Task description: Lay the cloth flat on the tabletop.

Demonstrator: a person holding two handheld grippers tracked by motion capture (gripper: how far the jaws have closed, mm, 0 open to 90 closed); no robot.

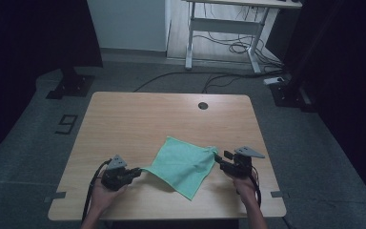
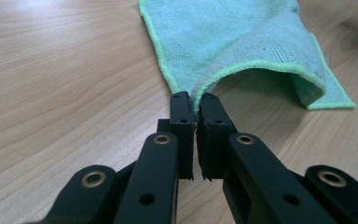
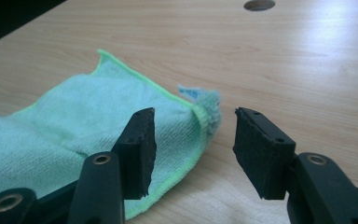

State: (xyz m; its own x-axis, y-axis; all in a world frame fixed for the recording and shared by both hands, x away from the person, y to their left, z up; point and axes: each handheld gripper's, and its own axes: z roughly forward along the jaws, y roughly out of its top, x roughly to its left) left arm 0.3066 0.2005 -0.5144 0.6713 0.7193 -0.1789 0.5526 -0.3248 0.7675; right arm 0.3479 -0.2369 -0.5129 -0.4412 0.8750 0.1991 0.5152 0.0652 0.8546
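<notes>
Mint-green microfibre cloth (image 1: 183, 164) lies spread near the front edge of the wooden worktop (image 1: 138, 119), roughly midway between its left and right edges, one point aimed at the person's side. At its left corner the left claw (image 2: 195, 103) stands nearly closed, a thin pinch of hemmed edge (image 2: 196, 97) caught between its two black pads, the fabric rising from the surface in a soft arch just behind the grip. At the right corner, where a small tag (image 3: 189, 91) pokes out, the right claw (image 3: 193, 135) sits wide, jaws either side of the bunched corner and touching nothing. The cloth looks light, limp and slightly grippy, likely to sag, fold and drag on itself rather than hold a shape, with no risk of breakage. Its stitched border offers the firmest purchase; taking two neighbouring corners on the hem should keep the sheet taut, while a grip on the open middle would probably only gather wrinkles.
</notes>
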